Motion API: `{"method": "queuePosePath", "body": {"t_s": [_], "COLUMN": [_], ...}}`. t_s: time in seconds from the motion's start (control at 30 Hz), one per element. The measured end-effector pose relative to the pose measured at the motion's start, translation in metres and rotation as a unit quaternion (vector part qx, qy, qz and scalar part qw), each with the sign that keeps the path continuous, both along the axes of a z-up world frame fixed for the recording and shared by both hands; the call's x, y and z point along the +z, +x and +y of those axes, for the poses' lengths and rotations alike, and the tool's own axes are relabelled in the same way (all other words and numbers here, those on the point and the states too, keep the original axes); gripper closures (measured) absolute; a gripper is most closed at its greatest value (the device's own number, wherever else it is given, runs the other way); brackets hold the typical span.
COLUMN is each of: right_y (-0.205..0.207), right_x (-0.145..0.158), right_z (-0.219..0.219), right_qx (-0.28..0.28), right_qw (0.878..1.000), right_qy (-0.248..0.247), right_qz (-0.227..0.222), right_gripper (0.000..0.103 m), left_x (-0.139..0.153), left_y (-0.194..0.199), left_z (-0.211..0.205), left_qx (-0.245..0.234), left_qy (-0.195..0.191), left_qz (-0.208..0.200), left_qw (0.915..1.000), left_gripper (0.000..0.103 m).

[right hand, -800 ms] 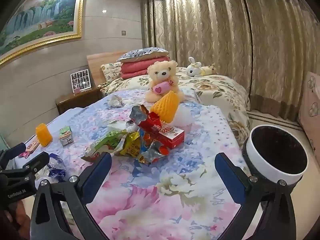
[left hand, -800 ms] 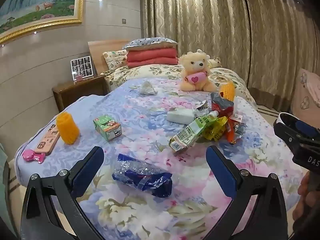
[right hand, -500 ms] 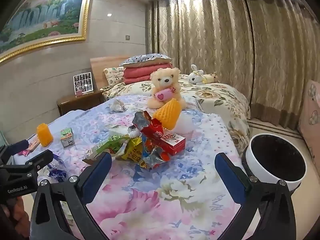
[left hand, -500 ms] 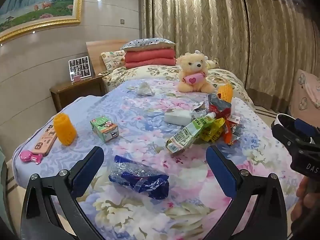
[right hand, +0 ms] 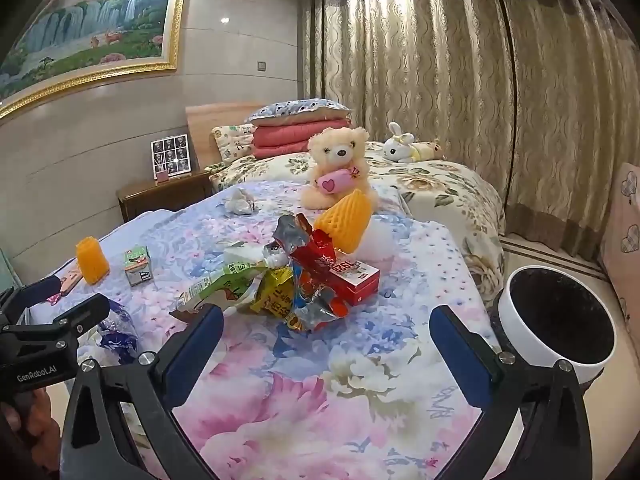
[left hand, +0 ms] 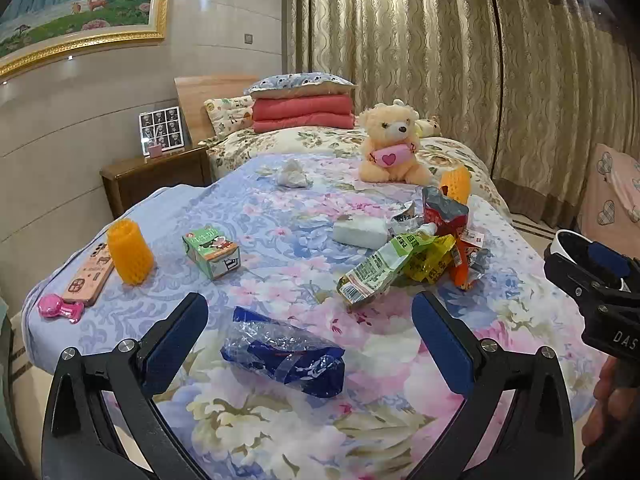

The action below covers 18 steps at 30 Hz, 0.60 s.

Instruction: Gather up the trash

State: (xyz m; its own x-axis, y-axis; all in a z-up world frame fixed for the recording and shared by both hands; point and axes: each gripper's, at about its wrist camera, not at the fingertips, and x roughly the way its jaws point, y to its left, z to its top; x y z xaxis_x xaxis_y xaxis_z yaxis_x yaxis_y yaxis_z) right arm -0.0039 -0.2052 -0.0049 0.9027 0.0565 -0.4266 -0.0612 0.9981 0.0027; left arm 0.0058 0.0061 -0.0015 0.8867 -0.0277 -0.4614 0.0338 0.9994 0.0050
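Note:
A crinkled blue wrapper (left hand: pixel 284 354) lies on the floral bed cover just beyond my left gripper (left hand: pixel 310 308), which is open and empty. A pile of green, yellow and red wrappers (right hand: pixel 288 280) sits ahead of my right gripper (right hand: pixel 326 318), also wide open with nothing between its fingers. Further left are a green carton (left hand: pixel 212 252), a white packet (left hand: pixel 360 232) and a crumpled tissue (left hand: pixel 292 176). A white bin (right hand: pixel 556 328) with a dark inside stands on the floor at the bed's right side.
A teddy bear (right hand: pixel 340 164), orange foam nets (left hand: pixel 130 250), a phone (left hand: pixel 90 276) and a pink clip (left hand: pixel 60 308) also lie on the bed. A wooden nightstand (left hand: pixel 156 176) stands at the left wall, with curtains behind. A person's hand (left hand: pixel 604 412) holds the right gripper.
The right wrist view has shifted a little, with the bin and the pile now slightly lower in it. The left view is almost unchanged. Both pairs of jaws have stayed wide apart.

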Motion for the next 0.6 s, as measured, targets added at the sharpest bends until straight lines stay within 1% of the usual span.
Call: {"method": "queuePosePath", "body": {"t_s": [0.6], "right_y": [0.0015], "right_x": [0.0015], "right_z": [-0.0008], "right_qx": [0.001], "right_qw": [1.0], "right_qy": [0.011], "right_qz": [0.004], "right_gripper": [0.0], "left_x": [0.0027], "left_y": [-0.003], "left_z": [-0.003], "left_qx": [-0.005], "left_qy": [-0.001], "left_qz": [-0.006], "left_qw": [1.0], "left_gripper": [0.0]}}
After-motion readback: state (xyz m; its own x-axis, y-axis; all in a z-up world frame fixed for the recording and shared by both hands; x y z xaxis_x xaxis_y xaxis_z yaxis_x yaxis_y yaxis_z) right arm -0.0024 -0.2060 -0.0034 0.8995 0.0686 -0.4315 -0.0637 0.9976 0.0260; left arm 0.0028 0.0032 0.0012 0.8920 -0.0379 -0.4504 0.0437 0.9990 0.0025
